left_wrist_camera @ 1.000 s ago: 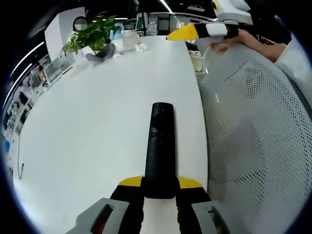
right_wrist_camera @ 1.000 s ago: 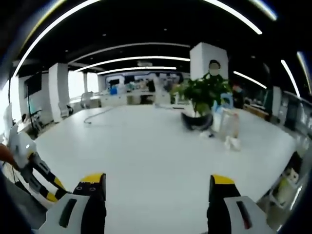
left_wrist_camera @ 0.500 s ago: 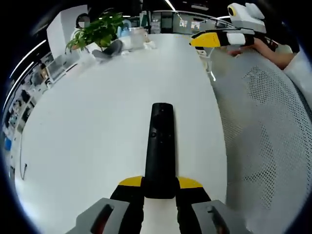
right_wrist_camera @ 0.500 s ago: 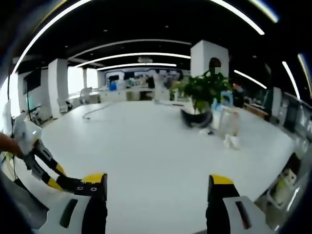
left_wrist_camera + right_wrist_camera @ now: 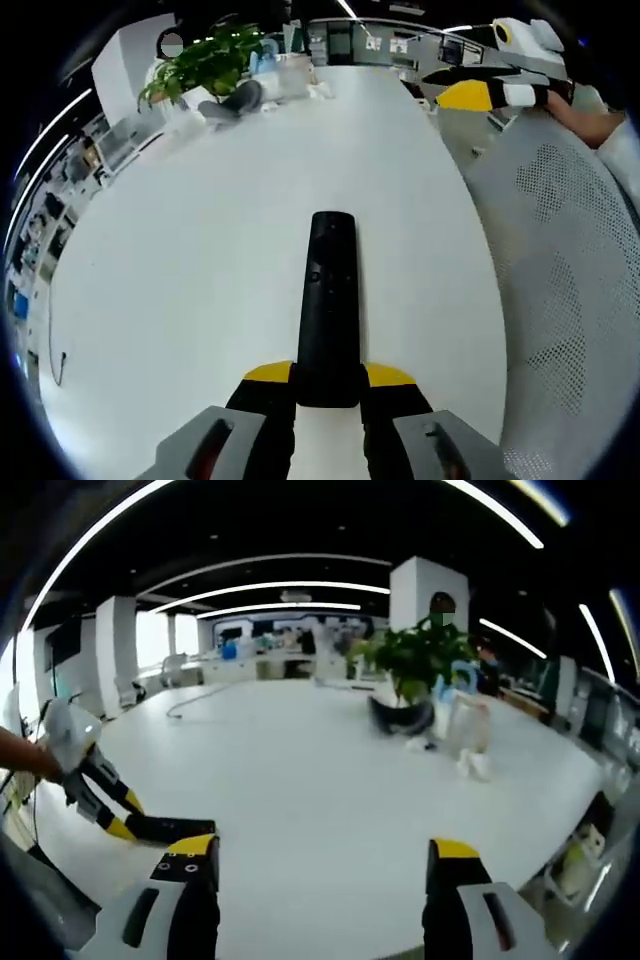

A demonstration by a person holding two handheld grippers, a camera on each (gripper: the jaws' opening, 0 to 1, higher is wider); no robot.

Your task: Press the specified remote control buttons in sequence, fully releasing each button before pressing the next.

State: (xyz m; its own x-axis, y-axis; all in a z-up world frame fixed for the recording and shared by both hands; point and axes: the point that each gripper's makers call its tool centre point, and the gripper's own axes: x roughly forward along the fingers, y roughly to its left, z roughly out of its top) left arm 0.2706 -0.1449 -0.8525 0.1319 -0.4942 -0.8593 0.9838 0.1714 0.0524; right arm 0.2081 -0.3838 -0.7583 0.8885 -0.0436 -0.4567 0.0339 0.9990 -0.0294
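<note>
Left gripper view: the left hand-held gripper (image 5: pixel 328 385) holds the black remote control (image 5: pixel 328 300) tight over the white counter (image 5: pixel 200 250). The right hand-held gripper (image 5: pixel 318 875) is wide and holds nothing; it should come down slowly on one button, then lift off.

No text, label, brand, number or sign can be read in either view: the black remote control (image 5: pixel 328 300) bears no legible marking on its buttons or body, and the distant office signage is too blurred to make out.
</note>
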